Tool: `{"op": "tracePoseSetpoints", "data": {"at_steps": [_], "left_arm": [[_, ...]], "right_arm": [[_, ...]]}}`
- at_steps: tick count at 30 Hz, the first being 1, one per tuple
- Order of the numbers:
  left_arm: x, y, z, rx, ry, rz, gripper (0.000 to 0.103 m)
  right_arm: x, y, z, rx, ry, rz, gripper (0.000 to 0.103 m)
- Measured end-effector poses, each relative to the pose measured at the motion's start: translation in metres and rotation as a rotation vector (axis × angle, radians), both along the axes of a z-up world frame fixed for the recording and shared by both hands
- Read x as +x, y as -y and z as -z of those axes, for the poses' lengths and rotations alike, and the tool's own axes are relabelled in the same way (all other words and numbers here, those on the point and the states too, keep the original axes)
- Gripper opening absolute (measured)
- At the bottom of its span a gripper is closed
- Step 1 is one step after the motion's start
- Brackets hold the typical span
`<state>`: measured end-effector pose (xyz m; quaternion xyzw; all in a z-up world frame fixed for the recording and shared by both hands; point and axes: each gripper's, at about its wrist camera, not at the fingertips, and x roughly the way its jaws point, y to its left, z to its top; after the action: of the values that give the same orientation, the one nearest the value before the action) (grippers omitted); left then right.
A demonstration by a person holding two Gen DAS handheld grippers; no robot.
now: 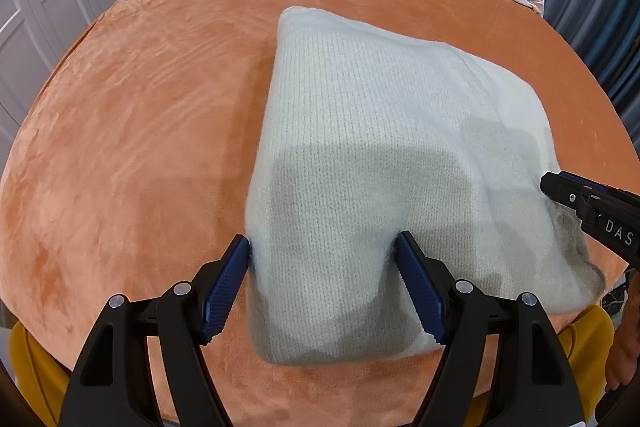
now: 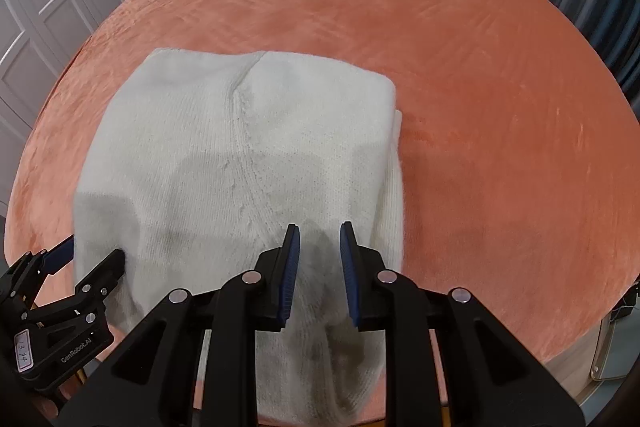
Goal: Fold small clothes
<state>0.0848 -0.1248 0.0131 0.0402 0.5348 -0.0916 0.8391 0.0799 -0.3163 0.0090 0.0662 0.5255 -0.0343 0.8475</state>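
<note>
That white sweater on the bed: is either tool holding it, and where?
The right tool pinches the white sweater at its near edge. The left tool stands wide astride the near left part; whether its pads grip cannot be told.

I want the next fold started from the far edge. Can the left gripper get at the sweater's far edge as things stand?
Probably yes. The left gripper stands open astride the white sweater at its near edge, and nothing lies on the knit between there and the far edge.
</note>
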Motion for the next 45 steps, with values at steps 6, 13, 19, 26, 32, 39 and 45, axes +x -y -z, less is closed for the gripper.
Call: {"op": "tracePoseSetpoints", "data": {"at_steps": [6,13,19,26,32,39,45], "left_arm": [[-0.002,0.000,-0.004,0.000,0.000,-0.003,0.073],[-0.010,-0.009,-0.014,-0.052,-0.004,-0.007,0.072],[-0.010,-0.012,-0.010,-0.036,-0.014,-0.013,0.072],[-0.010,-0.014,-0.007,-0.045,-0.027,-0.018,0.073],[-0.011,-0.013,-0.009,-0.068,-0.019,-0.003,0.074],[-0.014,-0.003,0.009,0.005,-0.037,0.042,0.075],[-0.014,-0.004,0.007,0.014,-0.036,0.040,0.075]], "right_arm": [[-0.001,0.002,-0.003,0.085,0.025,-0.042,0.000],[-0.018,0.042,-0.031,0.143,0.152,0.071,0.000],[-0.030,0.044,-0.016,0.274,0.090,0.038,0.041],[-0.021,0.024,0.017,0.260,0.035,0.002,0.017],[-0.042,0.044,-0.043,0.349,0.239,0.041,0.014],[-0.032,0.046,0.022,0.332,0.073,0.114,0.015],[-0.063,0.024,-0.029,0.247,0.158,0.079,0.016]]}}
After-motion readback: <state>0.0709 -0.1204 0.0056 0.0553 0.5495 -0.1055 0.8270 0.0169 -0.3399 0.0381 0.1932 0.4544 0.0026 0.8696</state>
